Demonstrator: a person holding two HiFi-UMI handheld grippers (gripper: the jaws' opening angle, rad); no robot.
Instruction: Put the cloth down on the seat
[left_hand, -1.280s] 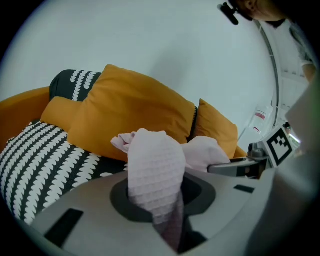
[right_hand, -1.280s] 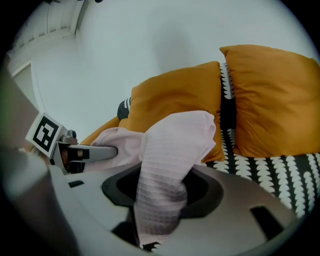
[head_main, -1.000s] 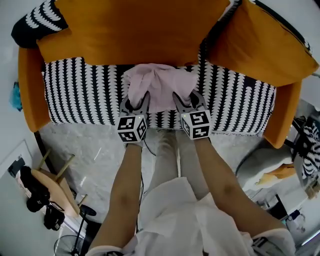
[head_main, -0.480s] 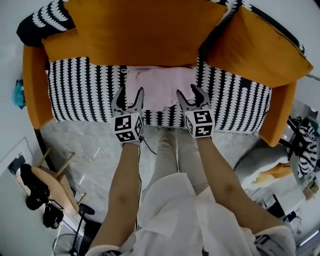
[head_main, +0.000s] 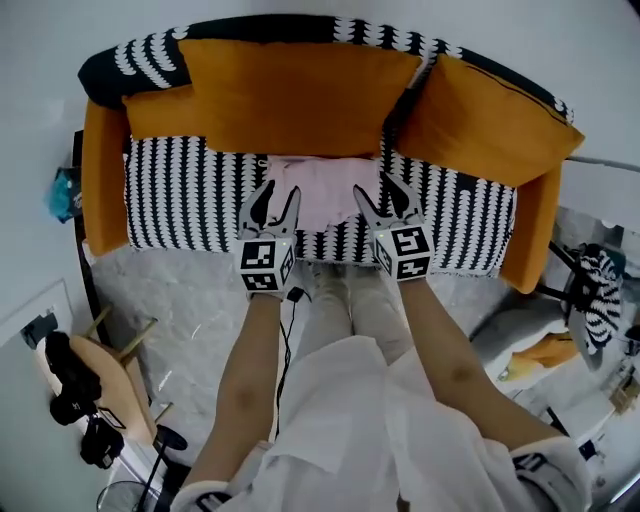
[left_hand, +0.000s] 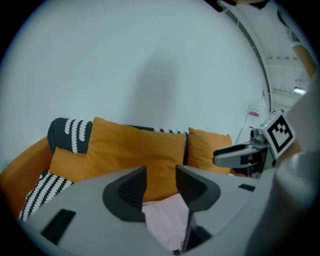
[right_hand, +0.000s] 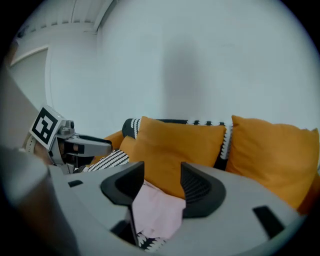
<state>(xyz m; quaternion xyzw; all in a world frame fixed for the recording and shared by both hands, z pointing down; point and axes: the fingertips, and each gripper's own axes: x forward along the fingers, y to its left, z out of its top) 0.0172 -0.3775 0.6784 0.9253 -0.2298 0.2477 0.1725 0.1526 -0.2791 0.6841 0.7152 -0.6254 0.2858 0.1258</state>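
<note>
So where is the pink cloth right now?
In the head view the pink cloth lies on the middle of the striped seat, just in front of the large orange back cushion and left of the second orange cushion.

Cloth (head_main: 325, 190) now released (flat on seat (head_main: 190, 195))

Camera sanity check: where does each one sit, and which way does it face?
Head view: on the head, looking steeply down at the seat and cloth; shows forearms, legs, left gripper, right gripper.
Left gripper view: on the left gripper, facing the cushions and wall; own jaws, closing with nothing gripped, and the right gripper at right.
Right gripper view: on the right gripper, facing likewise; own open jaws, left gripper at left.
Shared: both gripper views see the cloth past their jaws.
</note>
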